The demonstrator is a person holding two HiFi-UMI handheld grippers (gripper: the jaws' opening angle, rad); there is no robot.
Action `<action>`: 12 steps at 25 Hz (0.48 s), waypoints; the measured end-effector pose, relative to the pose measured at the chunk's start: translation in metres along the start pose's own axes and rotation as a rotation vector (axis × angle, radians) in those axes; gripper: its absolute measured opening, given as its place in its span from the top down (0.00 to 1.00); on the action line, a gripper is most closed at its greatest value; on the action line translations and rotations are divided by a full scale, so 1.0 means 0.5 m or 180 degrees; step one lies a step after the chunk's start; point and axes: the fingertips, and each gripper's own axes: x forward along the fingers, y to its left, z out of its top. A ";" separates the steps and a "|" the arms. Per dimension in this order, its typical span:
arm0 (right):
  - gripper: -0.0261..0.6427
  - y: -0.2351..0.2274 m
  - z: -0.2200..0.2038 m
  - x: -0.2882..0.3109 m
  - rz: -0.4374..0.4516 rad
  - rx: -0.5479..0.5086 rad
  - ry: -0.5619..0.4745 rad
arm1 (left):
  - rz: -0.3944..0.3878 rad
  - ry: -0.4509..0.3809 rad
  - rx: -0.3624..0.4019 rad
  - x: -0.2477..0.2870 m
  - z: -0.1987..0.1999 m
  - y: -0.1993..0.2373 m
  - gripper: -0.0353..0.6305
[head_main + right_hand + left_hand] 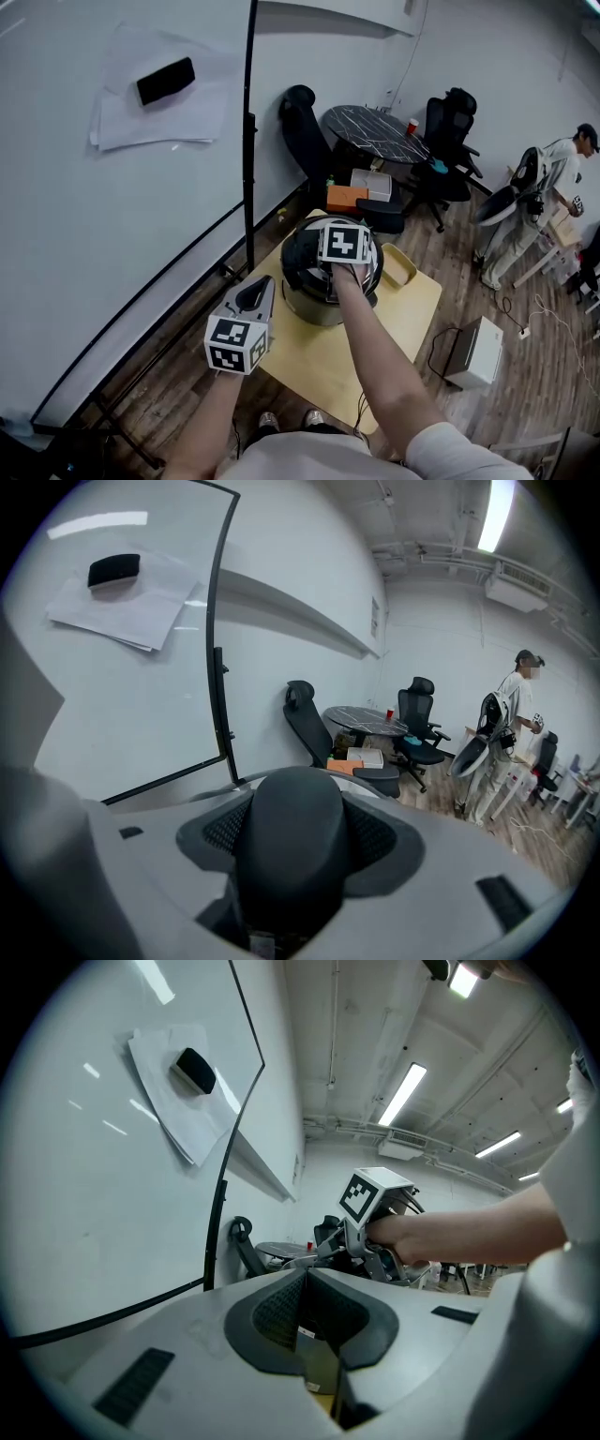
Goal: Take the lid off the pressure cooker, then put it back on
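Note:
The steel pressure cooker (314, 305) stands on a small wooden table (412, 305). Its dark lid (298, 264) lies over the pot; I cannot tell whether it is lifted clear. My right gripper (339, 269) comes down on the lid from above, under its marker cube (345, 244). In the right gripper view it (291, 832) is shut on the lid's black knob (289, 841), with the lid's grey rim (230, 785) curving behind. My left gripper (254, 298) hangs left of the cooker, off the table's edge, apart from it. Its jaws (302, 1321) are together with nothing between them.
A shallow wooden tray (399, 266) lies on the table right of the cooker. A whiteboard (94, 216) on a black stand (248, 178) fills the left. Behind are office chairs, a round black table (370, 127) and boxes (347, 198). A white box (473, 352) and a person (553, 187) are at the right.

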 end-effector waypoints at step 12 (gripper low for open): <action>0.54 0.007 0.003 -0.002 0.0227 -0.0216 -0.0003 | 0.0110 0.0028 0.0154 -0.001 0.019 -0.038 0.93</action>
